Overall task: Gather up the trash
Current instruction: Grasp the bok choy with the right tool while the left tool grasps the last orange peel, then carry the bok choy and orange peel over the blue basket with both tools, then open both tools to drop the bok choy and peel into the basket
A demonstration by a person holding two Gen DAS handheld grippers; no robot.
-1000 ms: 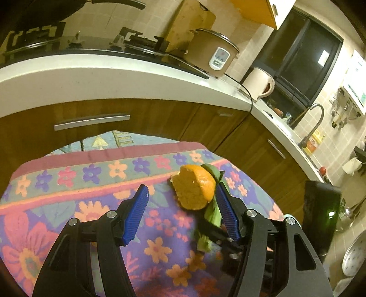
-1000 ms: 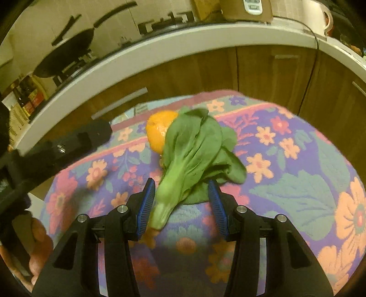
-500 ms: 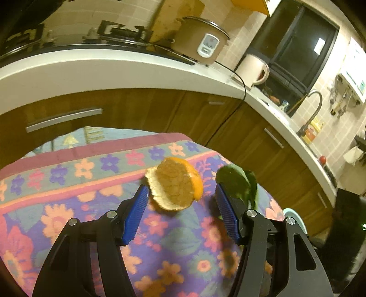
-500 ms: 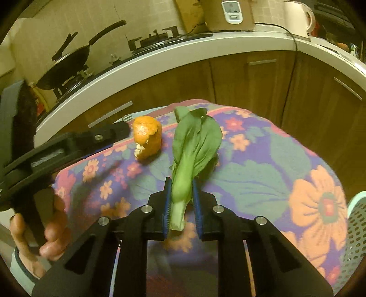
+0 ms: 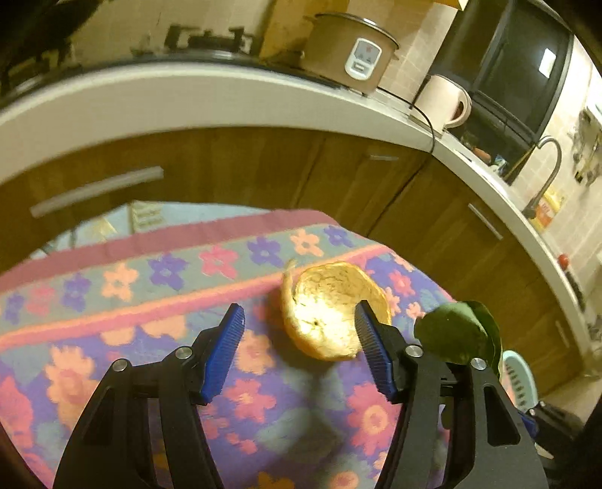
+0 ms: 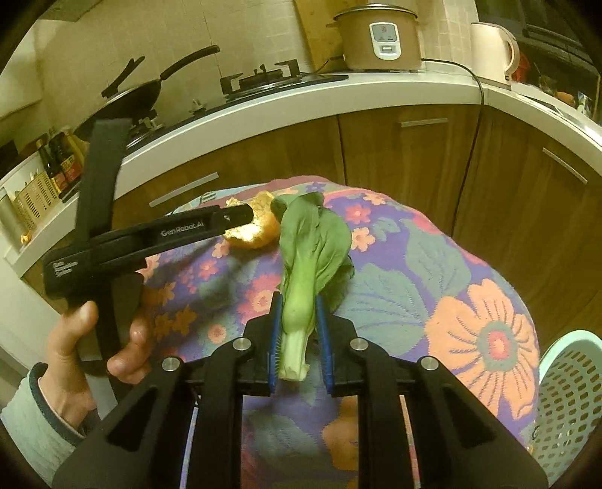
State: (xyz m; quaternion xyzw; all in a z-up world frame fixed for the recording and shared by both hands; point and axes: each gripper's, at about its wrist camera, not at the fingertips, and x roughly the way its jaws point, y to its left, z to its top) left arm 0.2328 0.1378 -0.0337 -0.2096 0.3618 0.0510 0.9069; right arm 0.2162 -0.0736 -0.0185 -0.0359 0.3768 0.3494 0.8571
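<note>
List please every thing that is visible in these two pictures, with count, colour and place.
leafy green vegetable stalk: 1, green, clamped in right gripper above cloth
hollow orange peel: 1, orange, on cloth, partly between open left fingers
flowered tablecloth: 1, purple, pink, orange, over table
perforated plastic basket: 1, pale, right of table
rice cooker: 1, beige, on counter
kettle: 1, cream, on counter
frying pan: 1, black, on stove
left gripper: black, blue pads
right gripper: black, blue pads
hand: 1, holding left gripper
</note>
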